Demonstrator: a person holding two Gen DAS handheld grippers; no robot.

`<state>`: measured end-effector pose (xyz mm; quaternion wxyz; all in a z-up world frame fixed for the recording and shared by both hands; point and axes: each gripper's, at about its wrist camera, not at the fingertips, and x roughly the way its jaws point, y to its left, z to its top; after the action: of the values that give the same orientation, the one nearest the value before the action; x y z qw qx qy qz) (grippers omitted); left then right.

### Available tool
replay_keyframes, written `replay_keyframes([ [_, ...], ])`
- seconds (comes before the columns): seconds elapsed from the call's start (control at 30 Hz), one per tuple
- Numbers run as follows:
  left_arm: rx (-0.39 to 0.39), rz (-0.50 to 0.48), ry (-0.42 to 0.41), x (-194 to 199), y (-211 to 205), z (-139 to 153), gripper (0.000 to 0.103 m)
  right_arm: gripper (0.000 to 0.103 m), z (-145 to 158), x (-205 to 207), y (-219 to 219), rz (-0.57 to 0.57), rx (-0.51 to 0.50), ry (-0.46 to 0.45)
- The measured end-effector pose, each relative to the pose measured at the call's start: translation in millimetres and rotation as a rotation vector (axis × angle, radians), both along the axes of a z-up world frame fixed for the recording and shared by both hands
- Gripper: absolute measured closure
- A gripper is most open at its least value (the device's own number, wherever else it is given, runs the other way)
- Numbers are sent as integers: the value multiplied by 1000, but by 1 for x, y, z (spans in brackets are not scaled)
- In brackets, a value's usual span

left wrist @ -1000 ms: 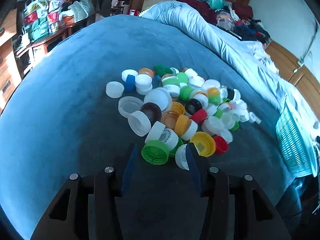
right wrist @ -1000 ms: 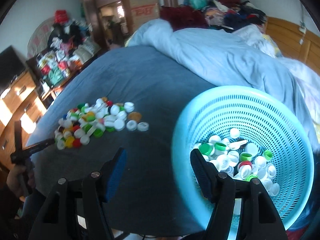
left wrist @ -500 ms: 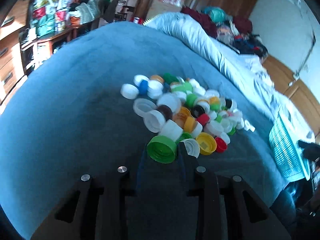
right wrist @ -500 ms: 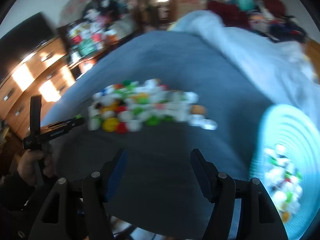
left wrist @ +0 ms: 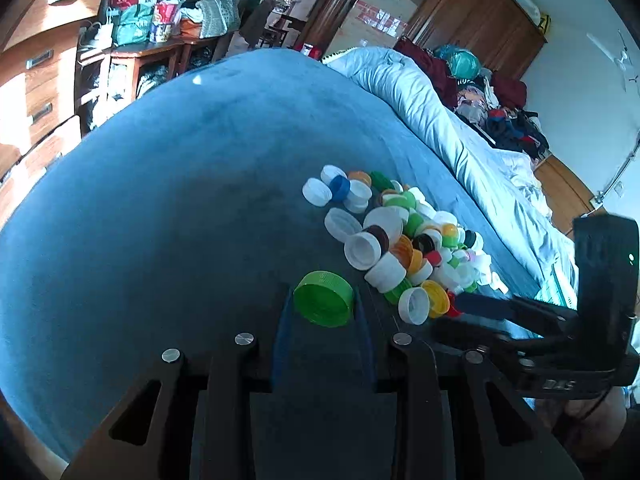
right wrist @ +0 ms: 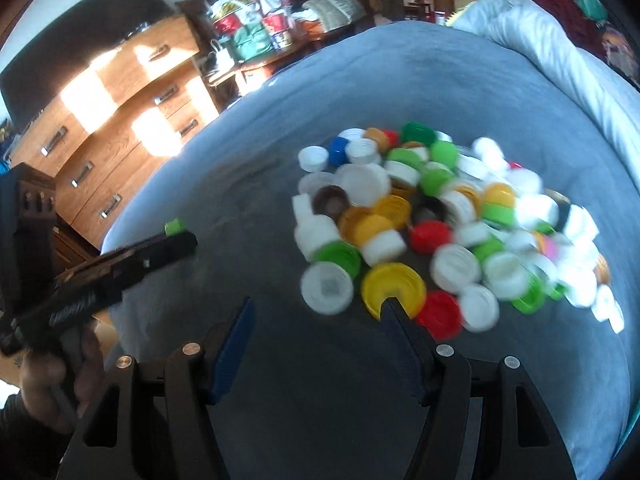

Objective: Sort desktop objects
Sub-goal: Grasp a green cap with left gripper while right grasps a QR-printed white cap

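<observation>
A heap of plastic bottle caps (left wrist: 404,236) in white, green, yellow, red and orange lies on the blue blanket (left wrist: 180,220). My left gripper (left wrist: 322,300) is shut on a large green cap (left wrist: 323,298), held just left of the heap. The right wrist view shows that gripper (right wrist: 178,240) at the left with the green cap (right wrist: 175,226) at its tip. My right gripper (right wrist: 318,318) hangs open over the near edge of the heap (right wrist: 440,216). A white cap (right wrist: 327,288) and a yellow cap (right wrist: 394,284) lie just beyond its fingertips, nothing between them.
A light blue quilt (left wrist: 452,128) is bunched along the far right of the bed. A wooden dresser (right wrist: 112,128) and a cluttered side table (left wrist: 152,40) stand to the left. A hand (right wrist: 52,376) holds the left gripper. A turquoise basket edge (left wrist: 560,288) shows behind the right gripper (left wrist: 464,314).
My left gripper closed on the green cap and drew it leftward off the heap. My right gripper swung from above the turquoise basket over to the heap and sank toward it.
</observation>
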<state>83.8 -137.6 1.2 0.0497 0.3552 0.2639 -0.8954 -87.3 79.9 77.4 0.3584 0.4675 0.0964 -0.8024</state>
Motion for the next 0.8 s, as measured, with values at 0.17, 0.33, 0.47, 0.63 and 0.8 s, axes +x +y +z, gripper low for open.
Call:
replay_keyframes([
  [0.17, 10, -12, -11, -3, 1, -5, 77, 52, -18, -11, -20, 1, 82, 5],
  [0.33, 13, -21, -14, -5, 2, -7, 77, 68, -25, -14, -21, -3, 112, 18],
  [0.47, 7, -32, -15, -7, 6, -2, 77, 68, -12, -10, -8, -10, 73, 24],
  [0.63, -30, -71, 19, -13, 26, 24, 77, 68, 27, 7, 13, -15, 36, 101],
  [0.8, -77, -136, 76, -27, 63, 62, 77, 68, 75, 21, 55, -62, -2, 187],
])
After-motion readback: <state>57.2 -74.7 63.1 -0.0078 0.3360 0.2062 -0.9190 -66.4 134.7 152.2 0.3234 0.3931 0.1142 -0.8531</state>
